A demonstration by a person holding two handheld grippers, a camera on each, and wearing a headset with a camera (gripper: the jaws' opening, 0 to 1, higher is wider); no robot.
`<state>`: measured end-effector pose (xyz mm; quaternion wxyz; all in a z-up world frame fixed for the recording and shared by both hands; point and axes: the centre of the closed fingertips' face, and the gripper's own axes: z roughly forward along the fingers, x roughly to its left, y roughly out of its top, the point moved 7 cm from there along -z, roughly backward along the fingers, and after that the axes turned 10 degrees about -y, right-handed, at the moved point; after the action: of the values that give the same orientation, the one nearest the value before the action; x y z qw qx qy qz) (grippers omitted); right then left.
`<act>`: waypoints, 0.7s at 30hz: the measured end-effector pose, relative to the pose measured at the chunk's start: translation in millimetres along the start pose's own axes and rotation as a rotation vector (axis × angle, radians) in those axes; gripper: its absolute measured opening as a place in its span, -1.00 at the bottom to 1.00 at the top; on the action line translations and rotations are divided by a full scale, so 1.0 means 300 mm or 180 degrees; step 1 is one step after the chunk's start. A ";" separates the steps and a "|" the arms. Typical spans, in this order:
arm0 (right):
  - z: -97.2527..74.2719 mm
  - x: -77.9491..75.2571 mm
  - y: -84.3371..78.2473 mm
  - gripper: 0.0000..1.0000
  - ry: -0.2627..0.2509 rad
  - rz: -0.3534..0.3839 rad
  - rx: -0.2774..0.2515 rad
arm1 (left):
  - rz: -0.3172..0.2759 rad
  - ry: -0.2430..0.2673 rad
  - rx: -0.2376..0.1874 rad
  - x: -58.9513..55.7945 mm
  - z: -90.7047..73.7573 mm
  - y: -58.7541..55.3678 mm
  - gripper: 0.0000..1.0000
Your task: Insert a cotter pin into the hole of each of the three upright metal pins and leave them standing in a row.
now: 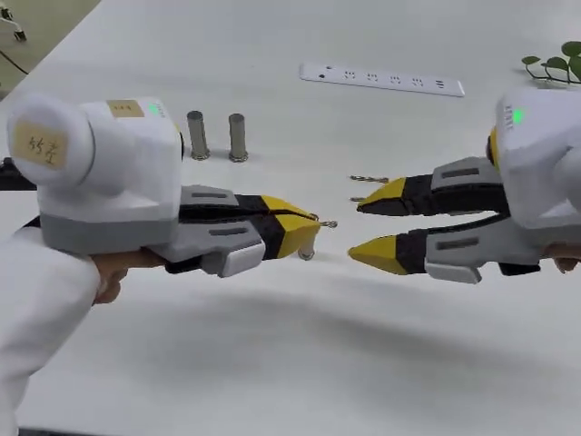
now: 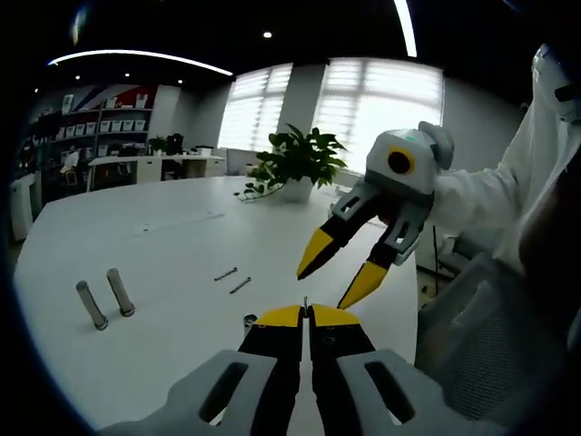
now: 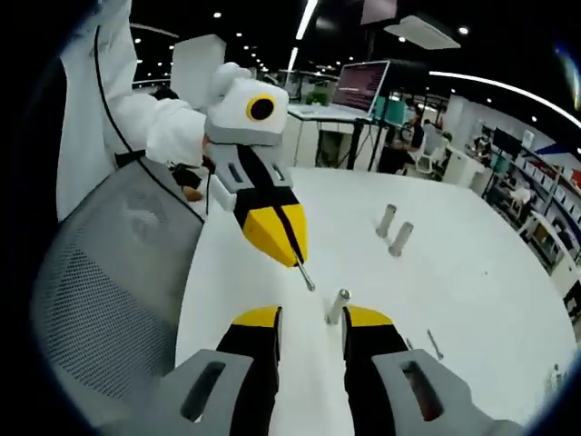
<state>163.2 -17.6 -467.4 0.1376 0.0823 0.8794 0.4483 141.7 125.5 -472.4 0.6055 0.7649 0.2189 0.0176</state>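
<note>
Yellow-tipped left gripper (image 1: 313, 222), jaws closed on a cotter pin (image 1: 328, 223), hovered close above one upright metal pin (image 1: 307, 251) on the white bench (image 1: 272, 363). The right gripper (image 1: 356, 230) faced it, jaws wide apart. Two further metal pins (image 1: 197, 134) stood side by side nearer the far edge, and two loose cotter pins (image 1: 368, 179) lay just beyond the right gripper.

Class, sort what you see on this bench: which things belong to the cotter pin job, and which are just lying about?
For the job: near metal pin, two far metal pins, held cotter pin, two loose cotter pins, left gripper, right gripper.
Lying about: power strip, plant.
</note>
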 end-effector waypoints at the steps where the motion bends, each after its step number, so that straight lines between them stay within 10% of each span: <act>1: 0.001 -0.001 0.004 -0.58 0.0042 0.0042 -0.0038 | 0.0038 -0.0026 0.0015 -0.003 0.000 0.000 -1.00; 6: 0.005 0.022 0.007 -0.65 0.0368 0.0314 -0.0105 | 0.0096 -0.0170 -0.0016 -0.024 -0.002 0.005 -1.00; 21: 0.022 0.092 0.016 -0.94 0.0656 0.0270 -0.0085 | 0.0165 -0.0510 0.0021 -0.061 0.003 0.004 -1.00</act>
<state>139.1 -2.3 -471.9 0.0284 0.0711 0.8786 0.4715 125.8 118.0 -467.3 0.6179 0.7713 0.1499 -0.0286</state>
